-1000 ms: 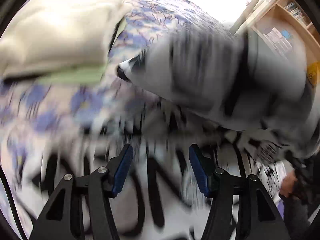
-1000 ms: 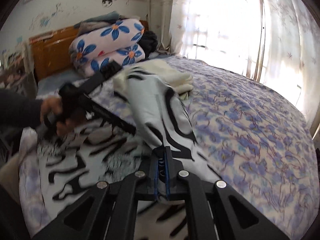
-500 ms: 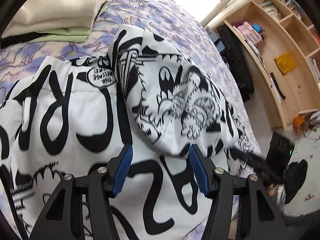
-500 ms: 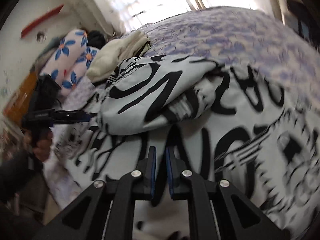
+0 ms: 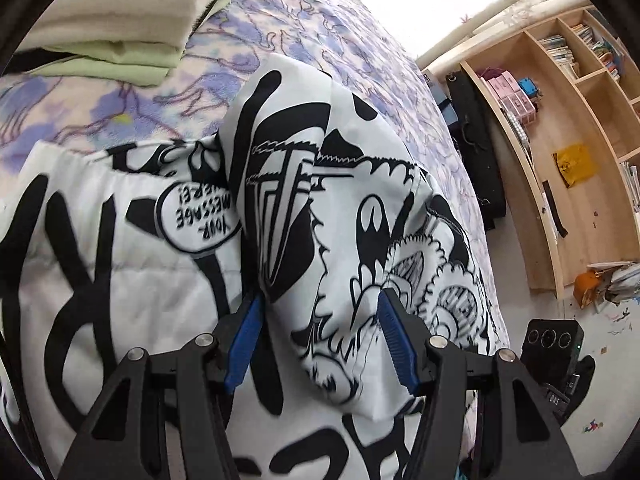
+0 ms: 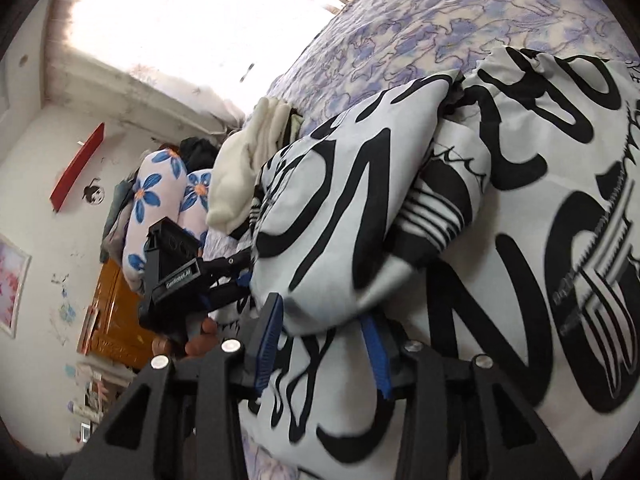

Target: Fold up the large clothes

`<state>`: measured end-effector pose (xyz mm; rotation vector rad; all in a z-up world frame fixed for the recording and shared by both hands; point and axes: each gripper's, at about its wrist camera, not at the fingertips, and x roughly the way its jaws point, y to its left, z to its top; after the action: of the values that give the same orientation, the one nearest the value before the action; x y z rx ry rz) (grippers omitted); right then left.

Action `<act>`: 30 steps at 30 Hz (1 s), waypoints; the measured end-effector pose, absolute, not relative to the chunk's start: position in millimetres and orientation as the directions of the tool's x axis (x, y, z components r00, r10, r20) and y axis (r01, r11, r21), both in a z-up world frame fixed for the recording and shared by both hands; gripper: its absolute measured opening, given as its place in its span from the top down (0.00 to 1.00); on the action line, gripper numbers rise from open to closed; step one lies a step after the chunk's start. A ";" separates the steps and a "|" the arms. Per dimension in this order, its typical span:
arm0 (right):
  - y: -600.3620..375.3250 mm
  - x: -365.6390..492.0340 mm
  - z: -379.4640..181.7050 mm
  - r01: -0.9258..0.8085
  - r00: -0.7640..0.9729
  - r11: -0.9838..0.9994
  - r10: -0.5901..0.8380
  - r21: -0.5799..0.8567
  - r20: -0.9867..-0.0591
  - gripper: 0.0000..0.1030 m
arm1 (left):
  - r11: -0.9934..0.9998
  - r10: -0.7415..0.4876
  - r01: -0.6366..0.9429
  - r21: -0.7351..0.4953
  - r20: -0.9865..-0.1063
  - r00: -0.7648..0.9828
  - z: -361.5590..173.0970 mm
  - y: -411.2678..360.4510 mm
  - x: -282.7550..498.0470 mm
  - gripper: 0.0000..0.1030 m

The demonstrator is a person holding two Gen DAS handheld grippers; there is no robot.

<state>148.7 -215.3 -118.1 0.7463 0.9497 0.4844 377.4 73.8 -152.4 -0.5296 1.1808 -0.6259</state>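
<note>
A large white garment with black graffiti print (image 5: 100,280) lies spread on the purple flowered bed cover (image 5: 320,52). One sleeve (image 5: 328,200) is folded over its body. My left gripper (image 5: 320,300) sits low over that sleeve; its jaws are closing, with the sleeve's bulge between the blue pads, not visibly pinched. In the right wrist view the other puffy sleeve (image 6: 340,208) lies across the garment (image 6: 560,208). My right gripper (image 6: 322,312) is rolled to one side. Its jaws are opening, and the sleeve's end lies loose between them. The left gripper's body (image 6: 172,268) and a hand (image 6: 200,336) show beyond.
A stack of folded cream and green clothes (image 5: 120,28) lies on the bed past the garment. Flowered pillows (image 6: 156,208) and a wooden headboard (image 6: 112,320) are at the bed's head. A wooden bookshelf (image 5: 560,140) and a black case (image 5: 476,148) stand beside the bed.
The right gripper, shut on the raised sleeve a second ago, has rolled, come down and opened, and the sleeve now lies folded on the garment. The left gripper has sunk onto the other sleeve.
</note>
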 end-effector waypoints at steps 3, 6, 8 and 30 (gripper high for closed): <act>-209.5 155.0 -123.1 -0.017 0.508 0.658 0.654 0.753 -0.560 0.61 | 0.744 -0.663 0.154 -0.650 -0.692 0.285 -151.6 57.8 390.2 0.95; -207.4 158.4 -119.5 -0.028 0.518 0.657 0.654 0.753 -0.552 0.83 | 0.786 -0.601 0.109 -0.608 -0.713 0.360 -135.4 50.4 384.0 0.98; -208.6 156.9 -111.0 -0.052 0.528 0.671 0.647 0.739 -0.550 0.93 | 0.795 -0.585 0.106 -0.598 -0.707 0.398 -115.0 43.7 373.3 0.99; -276.7 70.4 -119.4 0.043 0.502 0.648 0.644 0.760 -0.577 0.95 | 0.743 -0.642 0.081 -0.664 -0.673 0.369 -121.5 54.7 227.1 0.29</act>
<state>70.4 -276.7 -119.4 0.8051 0.9948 0.4149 227.1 54.7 -121.5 -0.5912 1.1059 -0.5000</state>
